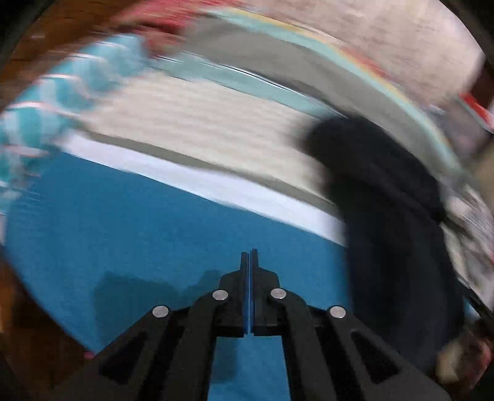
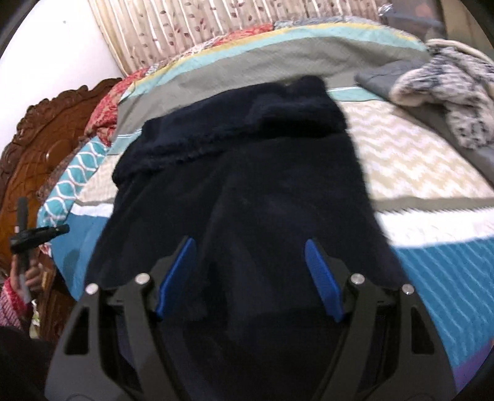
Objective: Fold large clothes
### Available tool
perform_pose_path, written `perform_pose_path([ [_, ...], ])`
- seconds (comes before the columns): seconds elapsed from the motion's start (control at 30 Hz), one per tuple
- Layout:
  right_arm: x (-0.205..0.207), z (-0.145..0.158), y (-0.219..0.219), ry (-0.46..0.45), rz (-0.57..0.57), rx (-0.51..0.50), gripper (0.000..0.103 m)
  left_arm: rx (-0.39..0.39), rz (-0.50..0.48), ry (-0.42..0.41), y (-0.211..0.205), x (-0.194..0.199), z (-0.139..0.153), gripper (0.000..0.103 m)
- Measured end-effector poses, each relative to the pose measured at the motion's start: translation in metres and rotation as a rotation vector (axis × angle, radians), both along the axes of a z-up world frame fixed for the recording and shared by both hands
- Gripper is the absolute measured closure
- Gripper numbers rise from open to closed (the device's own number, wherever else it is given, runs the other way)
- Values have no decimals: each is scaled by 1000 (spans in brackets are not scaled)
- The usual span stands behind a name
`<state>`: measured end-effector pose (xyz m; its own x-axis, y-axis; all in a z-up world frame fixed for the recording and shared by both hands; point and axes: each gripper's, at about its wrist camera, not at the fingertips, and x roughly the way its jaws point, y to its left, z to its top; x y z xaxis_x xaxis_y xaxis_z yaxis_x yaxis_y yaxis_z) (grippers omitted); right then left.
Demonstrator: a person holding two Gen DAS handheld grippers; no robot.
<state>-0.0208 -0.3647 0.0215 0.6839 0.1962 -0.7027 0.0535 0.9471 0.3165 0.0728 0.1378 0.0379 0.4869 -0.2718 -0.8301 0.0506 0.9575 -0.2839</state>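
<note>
Fingers of the right tool (image 2: 250, 274) stand wide apart, gripping nothing, hovering right over the near end of the dark garment (image 2: 234, 197). From that tool outward, the garment runs away across the bed (image 2: 432, 265), and at its far end a thick fuzzy layer is already turned back over the rest, with a ragged edge crossing the cloth. So I would say one fold is in place at the far end, while the near part lies loose and slightly rumpled under the tool. Judging by that, the work is early to midway: the near end and the sides look to need bringing in yet.

The left tool (image 1: 249, 254) has its fingers pressed together, and I can see no cloth between them. It sits over the blue stripe of the bed, with the dark garment off to its right, near but apart from it. Its view is badly smeared, so finer detail there is beyond telling.

Farther from the garment, a grey and white speckled heap (image 2: 447, 89) lies toward the far right corner of the bed, well apart from it. To the garment's left stands the carved wooden headboard (image 2: 27, 154). Behind its far end hangs a leaf-print curtain (image 2: 216, 24).
</note>
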Motion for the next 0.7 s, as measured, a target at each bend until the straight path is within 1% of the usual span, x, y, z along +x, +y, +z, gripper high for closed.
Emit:
perform_pose_path([
  [0.03, -12, 0, -6, -1, -7, -8, 25, -38, -76, 23, -26, -14, -5, 75],
  [0.13, -42, -3, -29, -6, -30, 0, 22, -67, -206, 85, -76, -46, -23, 75],
  [0.17, -52, -6, -37, -1, -41, 4, 22, -72, -232, 110, -89, -56, -32, 75],
  [0.2, -61, -10, -46, 9, -57, 4, 22, -71, -245, 128, -91, -59, -38, 75],
  [0.23, -68, -14, -51, 14, -70, 4, 22, -56, -257, 151, -98, -67, -48, 75],
  [0.3, -80, -20, -66, 18, -105, 20, 22, -37, -246, 146, -105, -79, -55, 75],
  [0.37, -87, -28, -78, 22, -128, 54, 19, -56, -215, 135, -102, -90, -58, 75],
  [0.43, -89, -44, -88, 55, -135, 135, 19, -88, -181, 147, -93, -101, -60, 75],
  [0.47, -86, -50, -90, 70, -131, 162, 19, -94, -169, 147, -87, -102, -61, 75],
  [0.5, -87, -59, -91, 86, -123, 203, 19, -99, -157, 140, -86, -112, -63, 75],
  [0.57, -86, -73, -90, 102, -120, 268, 19, -103, -149, 136, -74, -118, -63, 75],
  [0.6, -87, -77, -90, 93, -131, 298, 18, -115, -148, 148, -71, -123, -65, 75],
  [0.7, -86, -79, -89, 75, -125, 343, 16, -167, -166, 186, -57, -129, -71, 75],
])
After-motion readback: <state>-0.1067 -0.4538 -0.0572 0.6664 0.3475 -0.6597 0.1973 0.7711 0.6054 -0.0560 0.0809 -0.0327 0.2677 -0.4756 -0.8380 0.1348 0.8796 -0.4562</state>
